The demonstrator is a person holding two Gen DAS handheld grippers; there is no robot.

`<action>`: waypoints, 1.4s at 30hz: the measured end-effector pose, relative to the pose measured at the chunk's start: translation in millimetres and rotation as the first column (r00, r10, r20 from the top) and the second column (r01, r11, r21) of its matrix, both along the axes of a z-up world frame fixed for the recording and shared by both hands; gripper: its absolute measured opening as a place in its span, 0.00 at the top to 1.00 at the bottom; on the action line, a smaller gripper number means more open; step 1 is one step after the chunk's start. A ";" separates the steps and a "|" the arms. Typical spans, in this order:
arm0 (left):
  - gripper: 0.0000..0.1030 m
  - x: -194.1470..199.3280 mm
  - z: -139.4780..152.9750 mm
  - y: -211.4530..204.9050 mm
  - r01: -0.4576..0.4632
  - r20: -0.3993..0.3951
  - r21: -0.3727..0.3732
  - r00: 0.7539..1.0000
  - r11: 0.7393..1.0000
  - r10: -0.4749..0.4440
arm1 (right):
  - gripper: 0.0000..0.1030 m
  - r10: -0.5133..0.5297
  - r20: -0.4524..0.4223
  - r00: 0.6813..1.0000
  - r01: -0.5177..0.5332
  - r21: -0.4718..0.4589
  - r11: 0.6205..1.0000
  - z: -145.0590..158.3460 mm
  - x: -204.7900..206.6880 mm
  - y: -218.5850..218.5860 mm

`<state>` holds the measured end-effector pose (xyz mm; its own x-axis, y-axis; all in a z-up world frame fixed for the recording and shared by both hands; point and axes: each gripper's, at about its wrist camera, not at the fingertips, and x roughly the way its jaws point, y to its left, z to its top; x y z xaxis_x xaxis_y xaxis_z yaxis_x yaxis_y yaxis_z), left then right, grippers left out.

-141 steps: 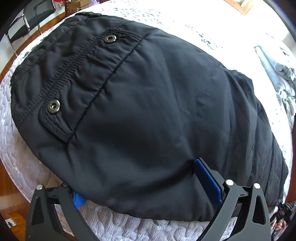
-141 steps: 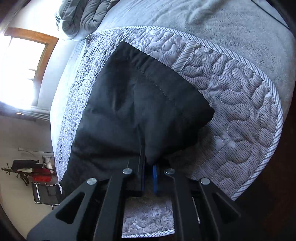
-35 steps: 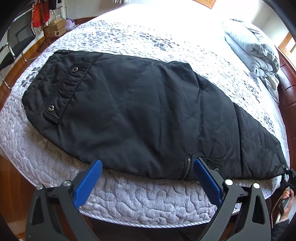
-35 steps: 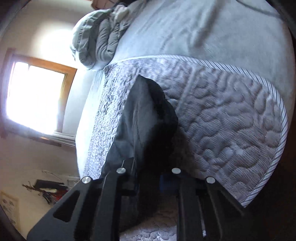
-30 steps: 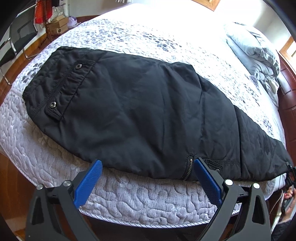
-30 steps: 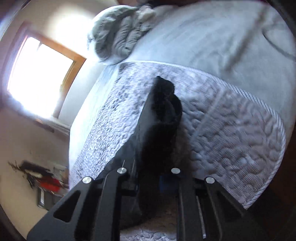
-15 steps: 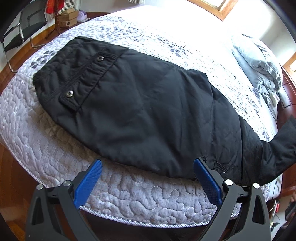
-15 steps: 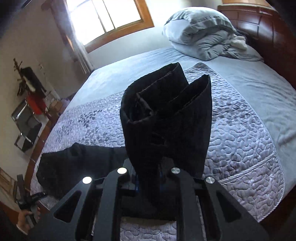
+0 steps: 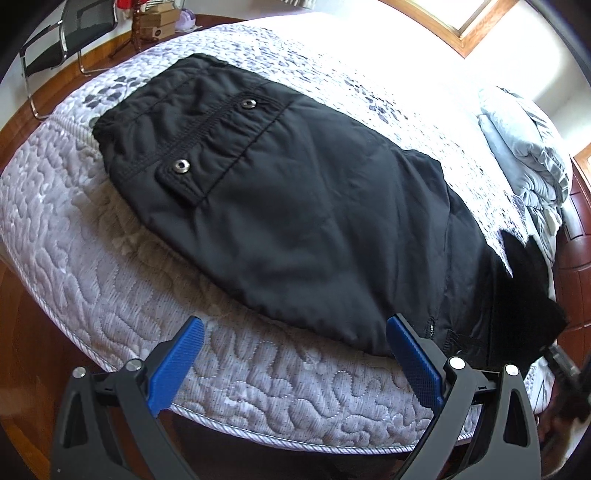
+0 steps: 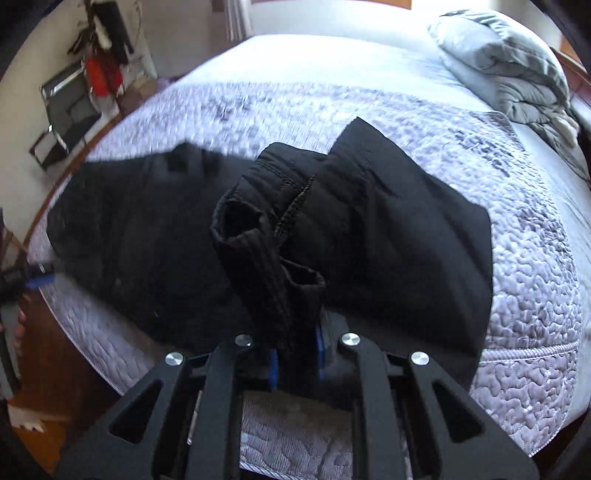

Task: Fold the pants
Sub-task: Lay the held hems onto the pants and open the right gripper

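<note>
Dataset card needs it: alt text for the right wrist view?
The right gripper is shut on the bunched leg end of black pants, lifted above the rest of the pants spread across a grey quilted bed. A rumpled grey duvet lies far right.

Sunlit window (image 9: 476,18), wooden floor (image 9: 22,107), black chair (image 9: 70,26).

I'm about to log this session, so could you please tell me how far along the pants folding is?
Done: the black pants lie flat along the bed, legs stacked lengthwise. In hand: the right gripper is shut on the bunched cuff end, lifted above the rest of the legs; the left gripper hangs open at the near edge, holding nothing. Left: laying the cuffs down toward the waistband and any further fold.
</note>
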<state>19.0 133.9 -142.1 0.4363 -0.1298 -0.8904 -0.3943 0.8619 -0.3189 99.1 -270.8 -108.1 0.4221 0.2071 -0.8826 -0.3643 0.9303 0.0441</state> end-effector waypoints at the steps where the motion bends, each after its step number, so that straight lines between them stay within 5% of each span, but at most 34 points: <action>1: 0.04 -1.1 -0.5 1.2 -0.004 -0.001 -0.001 1.000 1.000 0.004 | 0.87 0.008 -0.008 1.000 -0.008 -0.014 1.000 -4.6 -1.6 3.6; 30: 0.04 4.3 -14.8 -6.5 -0.008 -0.021 -0.022 1.000 1.000 0.008 | 0.86 0.102 -0.040 0.994 -0.106 -0.107 0.989 -48.2 -7.3 60.9; 32: 0.04 4.9 -14.9 -8.1 -0.005 -0.021 -0.023 1.000 1.000 0.004 | 0.75 0.118 -0.048 0.992 -0.123 -0.104 0.987 -50.9 -8.0 62.0; 35: 0.04 5.5 -13.5 -10.9 0.002 -0.019 -0.021 1.000 1.000 -0.002 | 0.53 0.128 -0.080 0.989 -0.130 -0.023 0.991 -48.1 -8.6 58.6; 42: 0.04 4.8 -8.1 -3.7 -0.008 -0.010 -0.019 1.000 1.000 0.008 | 0.41 0.049 -0.135 0.990 -0.002 0.327 0.945 -8.4 -16.6 0.4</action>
<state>23.8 130.1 -150.2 0.4290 -0.1434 -0.8918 -0.4045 0.8523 -0.3317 82.4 -270.4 -116.5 0.2906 0.5015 -0.8149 -0.3564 0.8471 0.3943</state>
